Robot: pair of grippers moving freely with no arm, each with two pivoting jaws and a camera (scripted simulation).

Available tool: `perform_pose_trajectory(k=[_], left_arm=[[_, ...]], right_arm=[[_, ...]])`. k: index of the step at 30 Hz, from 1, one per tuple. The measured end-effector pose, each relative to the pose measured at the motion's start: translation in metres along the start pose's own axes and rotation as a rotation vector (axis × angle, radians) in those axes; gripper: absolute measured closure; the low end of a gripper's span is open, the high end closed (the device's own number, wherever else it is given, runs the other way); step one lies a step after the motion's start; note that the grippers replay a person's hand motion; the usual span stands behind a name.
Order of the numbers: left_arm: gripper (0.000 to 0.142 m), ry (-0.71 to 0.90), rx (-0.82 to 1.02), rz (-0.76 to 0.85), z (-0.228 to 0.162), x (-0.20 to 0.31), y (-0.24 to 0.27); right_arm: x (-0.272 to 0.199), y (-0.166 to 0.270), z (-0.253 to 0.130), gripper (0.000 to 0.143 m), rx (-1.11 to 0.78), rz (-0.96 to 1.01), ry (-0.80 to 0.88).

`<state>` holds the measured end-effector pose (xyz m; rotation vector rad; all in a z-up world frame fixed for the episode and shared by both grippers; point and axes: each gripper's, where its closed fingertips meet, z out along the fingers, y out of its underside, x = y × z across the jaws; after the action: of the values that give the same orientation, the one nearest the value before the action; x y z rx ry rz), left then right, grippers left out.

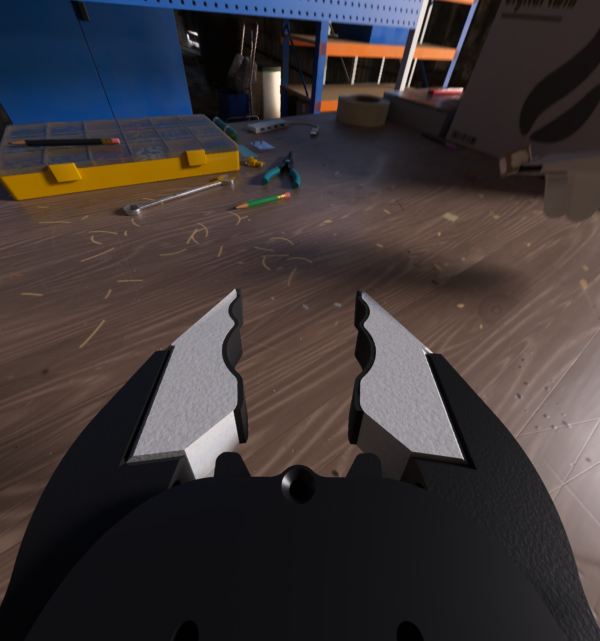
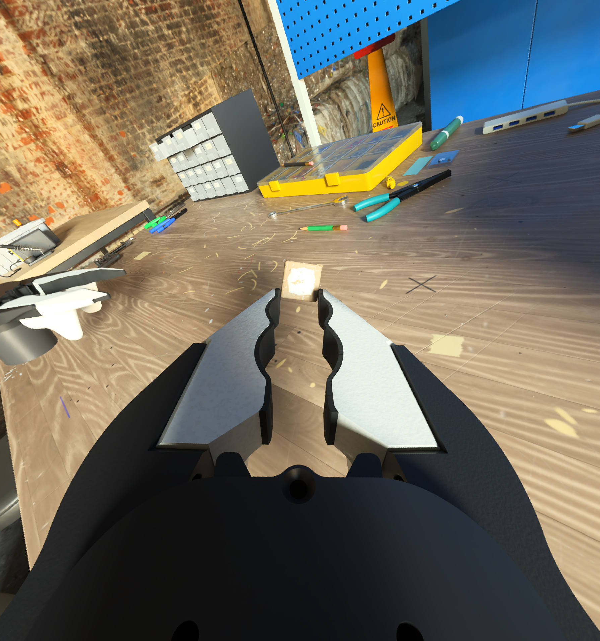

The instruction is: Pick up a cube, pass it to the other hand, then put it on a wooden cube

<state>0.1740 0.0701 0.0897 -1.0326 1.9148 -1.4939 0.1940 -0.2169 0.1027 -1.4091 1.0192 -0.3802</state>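
The cube (image 2: 301, 281) lies on the counter (image 2: 499, 347) directly ahead of the right tongs (image 2: 298, 295), its near edge level with the fingertips. It shows a tan, cardboard-like face with a pale worn patch at the centre. Judged from its look, it is light, rigid and flat-sided, with a matte surface that should not slip; grip it across two opposite vertical faces, near mid-height, with the pads square to those faces.

The right tongs are partly open, the gap roughly matching the cube's width. The tips appear to sit at the cube's near corners; whether they touch it cannot be determined. Nothing is clamped between them.

The left tongs (image 1: 298, 295) stand wider open and empty, over bare counter strewn with wood shavings. In the right wrist view they appear at the far left (image 2: 83, 288), well apart from the cube.

No wooden cube can be identified in either view. Beyond lie a green pencil (image 2: 323, 228), a wrench (image 2: 307, 207), teal pliers (image 2: 395, 199) and a yellow organiser case (image 2: 340, 166).
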Motion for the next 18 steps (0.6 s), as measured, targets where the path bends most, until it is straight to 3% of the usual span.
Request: perform_pose_trajectory(k=[7,11,14,18], left_arm=[[0.087,-0.071,-0.038,0.209,0.006,0.007,0.009],[0.097,-0.078,-0.044,0.234,0.005,0.010,0.009],[0.099,-0.039,-0.030,0.199,0.004,0.016,0.005],[0.099,-0.013,-0.028,0.167,0.002,0.017,0.002]], right_arm=[[0.016,-0.015,-0.007,0.122,0.041,-0.035,0.049],[0.084,-0.060,-0.026,0.122,0.003,-0.233,0.333],[0.165,-0.065,-0.031,0.121,-0.356,-0.339,0.509],[0.233,-0.044,-0.032,0.121,-0.890,-0.343,0.550]])
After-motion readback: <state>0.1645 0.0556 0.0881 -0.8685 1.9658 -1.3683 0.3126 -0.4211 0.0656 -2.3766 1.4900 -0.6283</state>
